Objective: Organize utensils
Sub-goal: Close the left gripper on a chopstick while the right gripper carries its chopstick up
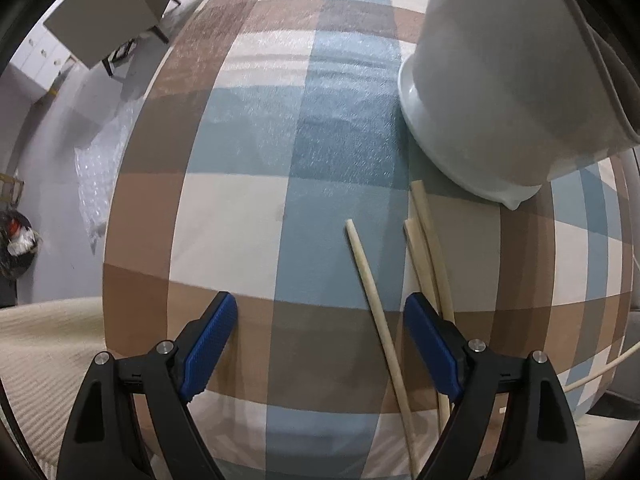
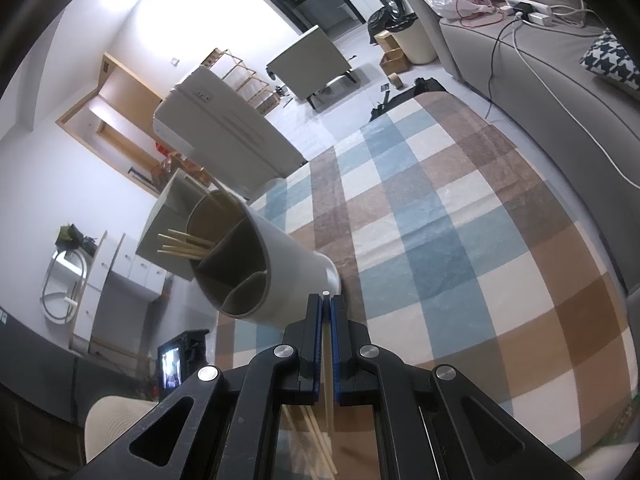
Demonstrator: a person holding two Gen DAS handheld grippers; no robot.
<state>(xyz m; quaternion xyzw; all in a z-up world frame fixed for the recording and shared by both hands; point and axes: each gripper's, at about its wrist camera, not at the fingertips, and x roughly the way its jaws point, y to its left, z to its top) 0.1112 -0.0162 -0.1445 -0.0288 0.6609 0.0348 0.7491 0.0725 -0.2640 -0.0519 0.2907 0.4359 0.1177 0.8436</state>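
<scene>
My left gripper (image 1: 320, 312) is open and empty, low over the checked tablecloth (image 1: 248, 208). One pale chopstick (image 1: 380, 320) lies between its fingers, near the right one. Two more chopsticks (image 1: 426, 236) lie just beyond the right finger, reaching toward the white utensil holder (image 1: 500, 92). In the right wrist view my right gripper (image 2: 326, 308) is shut on a single chopstick (image 2: 327, 360), its tip showing above the fingers. The holder (image 2: 256, 256) stands just ahead on the left, divided into compartments, with several chopsticks (image 2: 182, 246) in one. Loose chopsticks (image 2: 316, 436) lie beneath the gripper.
A grey sofa (image 2: 560, 92) with cables and a power strip runs along the table's right side. A white appliance (image 2: 224, 128) stands behind the holder. A cream cushion (image 1: 44, 356) lies at the table's near left edge, with bubble wrap (image 1: 100, 176) on the floor.
</scene>
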